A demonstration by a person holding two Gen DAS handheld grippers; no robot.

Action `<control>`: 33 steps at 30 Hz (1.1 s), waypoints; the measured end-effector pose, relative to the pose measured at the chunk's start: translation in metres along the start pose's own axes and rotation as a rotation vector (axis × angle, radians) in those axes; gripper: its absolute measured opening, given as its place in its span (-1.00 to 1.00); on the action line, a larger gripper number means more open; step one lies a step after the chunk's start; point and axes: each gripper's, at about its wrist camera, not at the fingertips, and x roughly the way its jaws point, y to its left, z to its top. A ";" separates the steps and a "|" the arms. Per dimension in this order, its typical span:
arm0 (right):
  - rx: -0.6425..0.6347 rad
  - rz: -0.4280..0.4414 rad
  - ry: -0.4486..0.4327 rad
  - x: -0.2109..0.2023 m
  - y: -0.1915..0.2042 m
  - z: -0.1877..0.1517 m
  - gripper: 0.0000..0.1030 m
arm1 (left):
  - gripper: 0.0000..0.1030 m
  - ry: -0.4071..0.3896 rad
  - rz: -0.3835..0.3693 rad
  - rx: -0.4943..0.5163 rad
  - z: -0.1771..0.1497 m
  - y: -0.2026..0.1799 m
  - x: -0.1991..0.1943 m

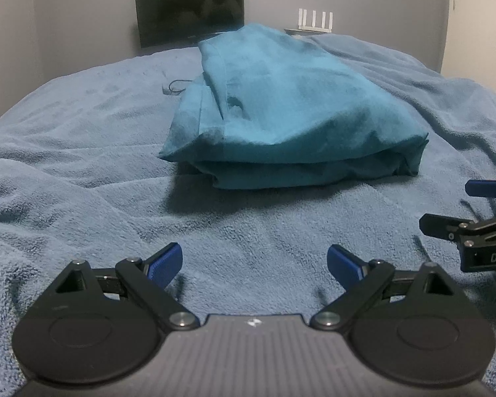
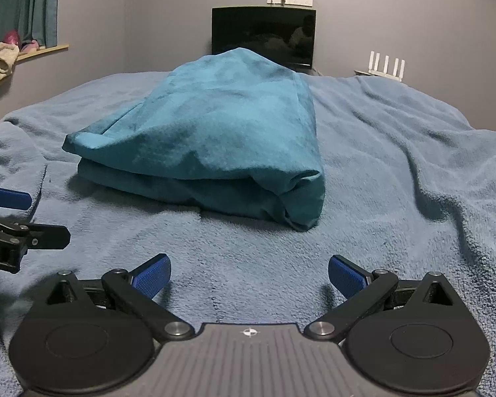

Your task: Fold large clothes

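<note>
Both tools, left tool point(image 1: 254, 261) and right tool point(image 2: 249, 273), are sitting released near the folded teal fabric garment point(image 1: 281, 115) on the blue terry blanket point(image 1: 82, 132); pinching the near corners evenly looks best for any further fold.

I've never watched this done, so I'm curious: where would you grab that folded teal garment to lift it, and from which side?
Probably the near folded edge of the garment, coming in low from the front. Its layers stack there into a thick lip facing both open grippers, left and right, one towards each end. The rounded right corner looks bulkier.
</note>
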 end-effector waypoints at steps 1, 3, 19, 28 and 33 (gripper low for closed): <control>0.000 0.001 0.001 0.000 0.000 0.000 1.00 | 0.83 0.000 0.000 0.001 0.000 0.000 0.000; -0.001 0.001 0.001 0.001 0.000 0.000 1.00 | 0.83 0.000 0.000 0.003 0.000 -0.001 0.000; -0.004 0.003 0.011 0.004 -0.001 -0.002 1.00 | 0.83 0.006 -0.001 0.010 -0.001 -0.003 0.003; -0.011 0.008 0.017 0.004 -0.001 -0.002 1.00 | 0.83 0.008 -0.001 0.017 -0.001 -0.003 0.004; -0.016 0.010 0.021 0.005 -0.001 -0.002 1.00 | 0.83 0.009 -0.002 0.018 -0.001 -0.004 0.004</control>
